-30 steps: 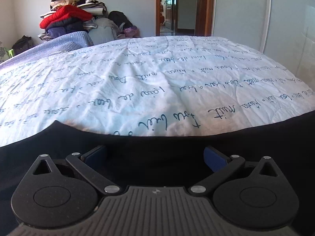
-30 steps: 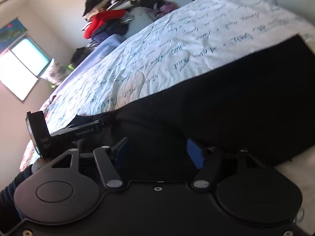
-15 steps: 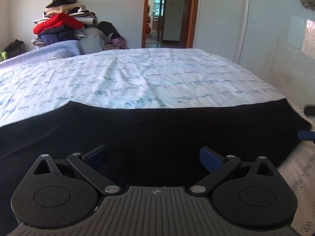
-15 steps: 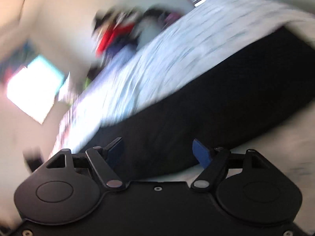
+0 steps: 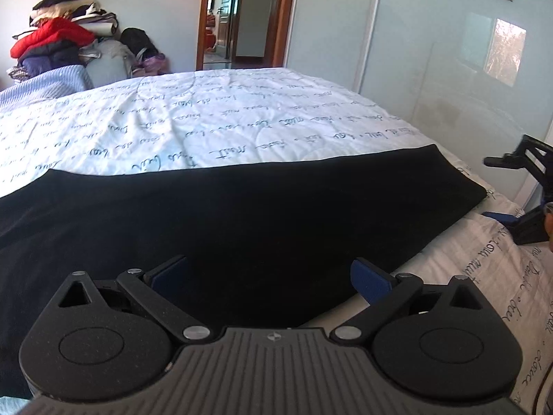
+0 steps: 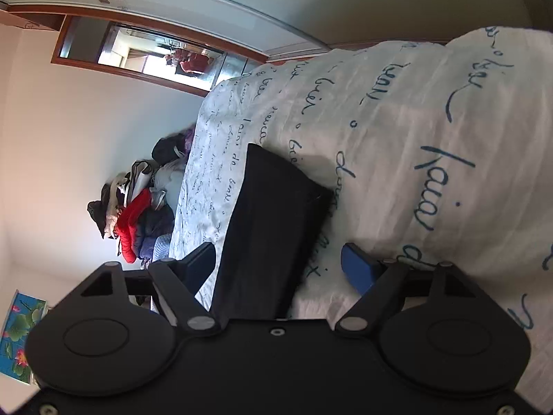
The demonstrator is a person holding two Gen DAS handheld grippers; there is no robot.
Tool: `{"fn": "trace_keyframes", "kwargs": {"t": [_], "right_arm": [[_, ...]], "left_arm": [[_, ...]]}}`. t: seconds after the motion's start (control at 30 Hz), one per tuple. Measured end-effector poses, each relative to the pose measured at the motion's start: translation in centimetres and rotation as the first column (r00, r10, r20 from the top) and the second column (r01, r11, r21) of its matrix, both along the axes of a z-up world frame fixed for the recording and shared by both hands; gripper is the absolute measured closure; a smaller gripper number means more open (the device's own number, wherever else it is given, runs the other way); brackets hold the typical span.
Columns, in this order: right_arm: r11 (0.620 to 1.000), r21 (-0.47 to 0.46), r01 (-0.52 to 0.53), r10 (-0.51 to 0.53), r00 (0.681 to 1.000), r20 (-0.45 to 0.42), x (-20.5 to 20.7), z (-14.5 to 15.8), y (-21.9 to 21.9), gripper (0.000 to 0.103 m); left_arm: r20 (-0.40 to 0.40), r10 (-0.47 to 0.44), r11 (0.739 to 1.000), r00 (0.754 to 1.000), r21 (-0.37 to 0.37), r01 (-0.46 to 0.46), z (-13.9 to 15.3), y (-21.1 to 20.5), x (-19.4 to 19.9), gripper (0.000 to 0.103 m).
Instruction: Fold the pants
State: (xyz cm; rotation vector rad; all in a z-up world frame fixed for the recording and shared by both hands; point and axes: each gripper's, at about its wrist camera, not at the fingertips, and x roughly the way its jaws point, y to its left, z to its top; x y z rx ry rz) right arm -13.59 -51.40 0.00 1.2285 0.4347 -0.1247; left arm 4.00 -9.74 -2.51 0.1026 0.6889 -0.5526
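Note:
Black pants (image 5: 242, 214) lie flat in a long band across a white bed cover (image 5: 207, 121) printed with blue script. My left gripper (image 5: 269, 276) is open over the band's near edge, with nothing pressed between its blue pads. At the far right of that view my right gripper (image 5: 501, 190) hovers just past the pants' right end. In the right wrist view the scene is rolled sideways. The pants' end (image 6: 273, 207) lies between the fingers of my right gripper (image 6: 281, 266). Its jaws are opening and the pads stand clear of the cloth.
A pile of clothes with a red jacket (image 5: 55, 45) sits beyond the bed's far left. An open doorway (image 5: 238, 17) and pale sliding wardrobe doors (image 5: 432, 69) stand behind and to the right. The cover (image 6: 397, 138) falls away at the bed's right edge.
The left gripper drew back, so more of the pants and their right end show. The right gripper rolled onto its side, swung to the pants' end, and its jaws widened.

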Motion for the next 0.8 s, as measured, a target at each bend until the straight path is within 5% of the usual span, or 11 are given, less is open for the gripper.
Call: {"fn": "trace_keyframes", "kwargs": {"t": [0.23, 0.43, 0.5, 0.53, 0.57, 0.8], "right_arm": [[0.996, -0.085, -0.004, 0.003, 1.0, -0.007, 2.3, 0.7, 1.4, 0.0], [0.956, -0.292, -0.018, 0.014, 1.0, -0.015, 3.7, 1.4, 4.5, 0.001], [0.954, -0.299, 0.001, 0.003, 1.0, 0.01, 3.2, 0.8, 4.4, 0.022], [0.964, -0.266, 0.005, -0.002, 1.0, 0.011, 3.3, 0.3, 4.1, 0.052], [0.974, -0.228, 0.013, -0.009, 1.0, 0.017, 3.2, -0.2, 3.8, 0.065], [0.982, -0.189, 0.015, -0.006, 0.999, 0.05, 3.1, -0.9, 3.1, 0.062]], "left_arm": [[-0.019, -0.009, 1.0, 1.0, 0.012, 0.01, -0.2, -0.9, -0.5, 0.002], [-0.011, -0.017, 1.0, 1.0, 0.026, 0.017, -0.2, -0.9, -0.8, 0.002], [-0.013, -0.008, 1.0, 1.0, 0.027, 0.008, -0.1, -0.7, -0.7, 0.002], [-0.014, -0.004, 1.0, 1.0, 0.029, 0.004, -0.1, -0.6, -0.6, 0.002], [-0.014, 0.001, 1.0, 1.0, 0.03, -0.001, -0.2, -0.5, -0.6, 0.002], [-0.038, 0.013, 1.0, 0.999, 0.026, -0.012, -0.3, -0.4, -0.1, 0.002]]}}
